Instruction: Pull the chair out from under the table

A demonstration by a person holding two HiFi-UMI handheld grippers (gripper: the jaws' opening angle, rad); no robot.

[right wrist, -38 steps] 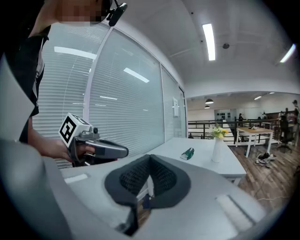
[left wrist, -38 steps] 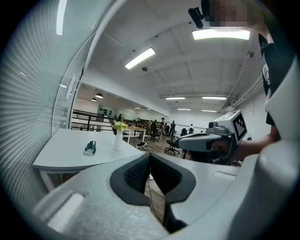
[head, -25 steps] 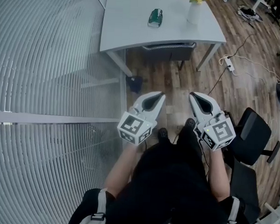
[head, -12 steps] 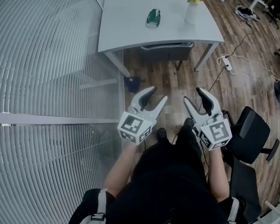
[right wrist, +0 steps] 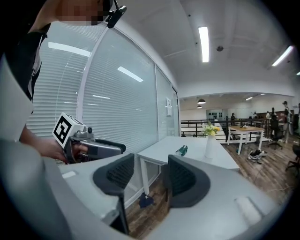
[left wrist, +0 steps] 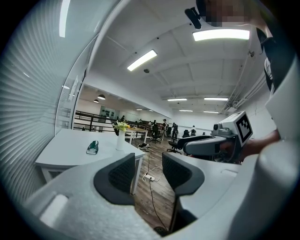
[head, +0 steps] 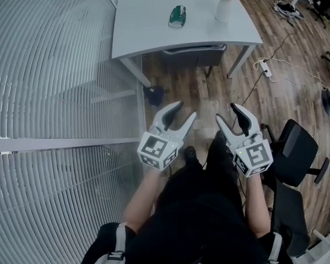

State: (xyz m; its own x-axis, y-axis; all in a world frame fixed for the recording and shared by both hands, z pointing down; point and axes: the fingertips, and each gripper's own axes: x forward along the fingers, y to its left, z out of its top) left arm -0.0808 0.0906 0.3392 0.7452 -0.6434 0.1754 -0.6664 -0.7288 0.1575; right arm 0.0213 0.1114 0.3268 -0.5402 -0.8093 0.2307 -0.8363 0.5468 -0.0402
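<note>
From my end, the left tool (head: 184, 110) and right tool (head: 226, 112) are pale grey curved shells with dark ribbed pads (left wrist: 123, 172). Each carries a marker cube (head: 158, 150) printed in black-and-white squares. The wearer has a black short-sleeved top (head: 204, 224), black trousers (head: 221, 166), dark shoes (head: 190, 155) and grey buckled shoulder straps (head: 113, 252).

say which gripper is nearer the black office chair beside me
Right. The right gripper is just left of the black office chair in the head view; the left gripper is farther left.
</note>
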